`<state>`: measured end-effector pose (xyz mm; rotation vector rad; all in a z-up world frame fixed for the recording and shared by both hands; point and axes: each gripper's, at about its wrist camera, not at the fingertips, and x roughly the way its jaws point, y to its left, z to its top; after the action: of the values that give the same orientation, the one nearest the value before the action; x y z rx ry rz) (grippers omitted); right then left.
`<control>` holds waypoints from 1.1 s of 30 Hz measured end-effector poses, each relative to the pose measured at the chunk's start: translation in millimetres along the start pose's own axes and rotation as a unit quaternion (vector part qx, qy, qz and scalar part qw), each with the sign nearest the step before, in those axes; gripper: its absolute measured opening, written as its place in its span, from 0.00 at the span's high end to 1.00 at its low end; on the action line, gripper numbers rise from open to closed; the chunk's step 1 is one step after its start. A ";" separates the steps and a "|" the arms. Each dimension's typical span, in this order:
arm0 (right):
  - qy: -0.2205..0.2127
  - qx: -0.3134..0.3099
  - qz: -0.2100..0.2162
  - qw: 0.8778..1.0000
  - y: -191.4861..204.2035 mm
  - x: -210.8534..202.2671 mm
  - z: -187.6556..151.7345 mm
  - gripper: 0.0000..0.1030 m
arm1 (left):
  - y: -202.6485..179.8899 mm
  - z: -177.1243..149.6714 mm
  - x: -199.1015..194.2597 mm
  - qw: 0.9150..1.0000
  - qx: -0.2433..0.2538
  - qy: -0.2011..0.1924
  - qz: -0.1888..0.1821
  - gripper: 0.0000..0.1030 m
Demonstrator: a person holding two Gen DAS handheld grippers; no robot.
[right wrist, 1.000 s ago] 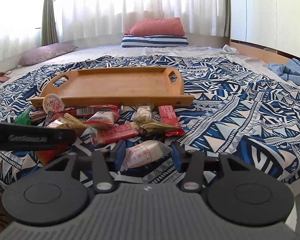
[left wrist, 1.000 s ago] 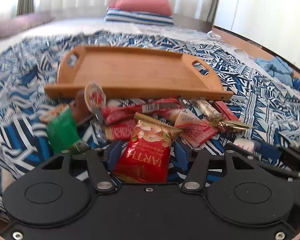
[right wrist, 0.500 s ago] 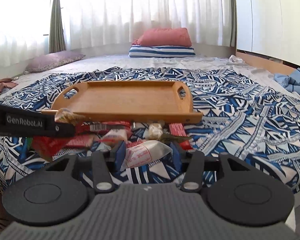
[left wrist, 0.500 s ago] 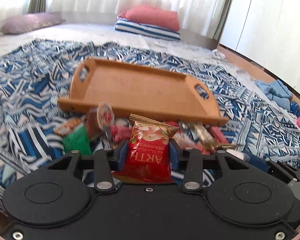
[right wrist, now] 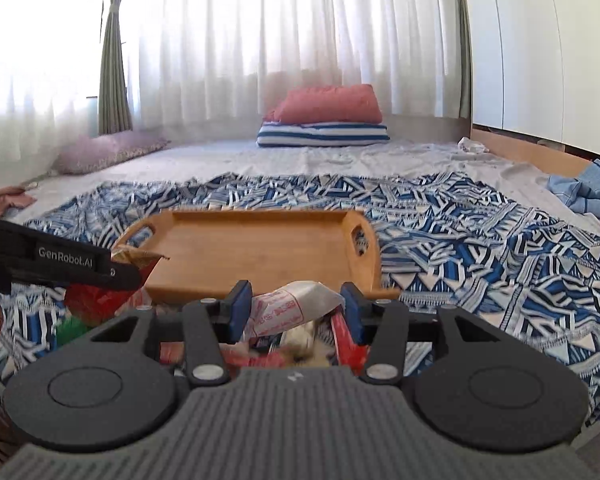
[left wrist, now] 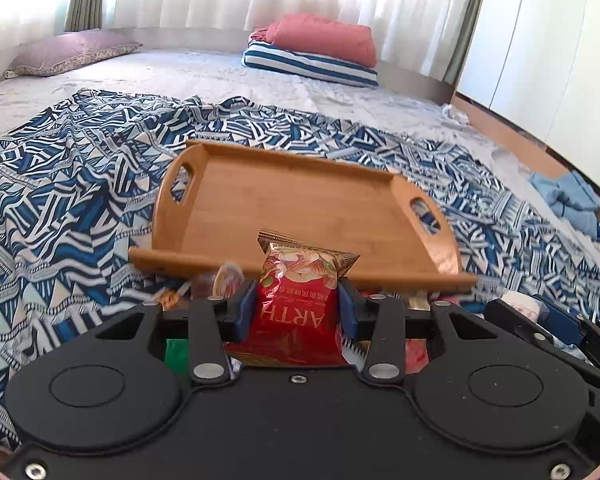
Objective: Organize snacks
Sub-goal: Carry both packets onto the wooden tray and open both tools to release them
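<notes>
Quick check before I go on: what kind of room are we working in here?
Most likely a bedroom. The wooden tray sits on a blue patterned blanket spread over a low bed, stacked pillows lie at the far end, and sheer curtains cover the window behind them.

The tray [left wrist: 300, 208] sits mid-frame on the blanket [left wrist: 60, 200] spread over the bed [left wrist: 220, 76]. Loose snacks [right wrist: 284, 356] lie before its near edge. Behind it, at upper centre, two stacked pillows [left wrist: 320, 48]; another pillow [left wrist: 72, 52] upper left.
</notes>
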<state>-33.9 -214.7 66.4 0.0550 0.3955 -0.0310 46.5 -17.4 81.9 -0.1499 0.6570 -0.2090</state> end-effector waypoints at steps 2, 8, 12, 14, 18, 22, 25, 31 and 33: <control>-0.004 0.007 0.001 1.000 -4.5 4.1 7.5 0.49 | 0.4 7.0 2.9 1.000 -0.005 -0.002 -0.001 0.61; -0.002 0.020 0.006 1.000 -16.5 31.9 26.1 0.49 | -2.4 25.0 20.0 1.000 -0.007 -0.001 0.000 0.61; 0.011 0.027 0.015 0.999 -19.5 62.1 34.6 0.49 | -2.5 34.8 41.8 1.000 -0.013 0.003 0.007 0.61; 0.024 0.035 0.016 0.999 -21.9 80.0 37.5 0.49 | -0.5 40.3 54.1 1.000 -0.021 0.005 0.010 0.61; 0.047 0.034 0.011 0.998 -25.9 110.9 41.2 0.49 | 2.7 50.5 78.5 0.999 -0.026 0.015 0.021 0.61; 0.070 0.041 0.023 0.996 -30.1 132.7 42.2 0.49 | 6.6 55.3 98.9 0.999 -0.026 0.025 0.026 0.61; 0.088 0.044 0.019 0.995 -32.0 148.1 41.7 0.49 | 8.8 55.7 112.6 0.998 -0.030 0.038 0.035 0.61; 0.106 0.037 0.015 0.994 -31.2 166.1 38.5 0.49 | 9.9 54.5 132.7 0.997 -0.028 0.049 0.044 0.61; 0.109 0.040 0.017 0.993 -31.2 169.2 37.0 0.49 | 10.1 52.7 137.6 0.997 -0.030 0.054 0.046 0.61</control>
<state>135.0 -251.4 33.7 0.1445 0.6123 -0.0063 186.8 -36.7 40.1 -0.1658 0.7767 -0.1092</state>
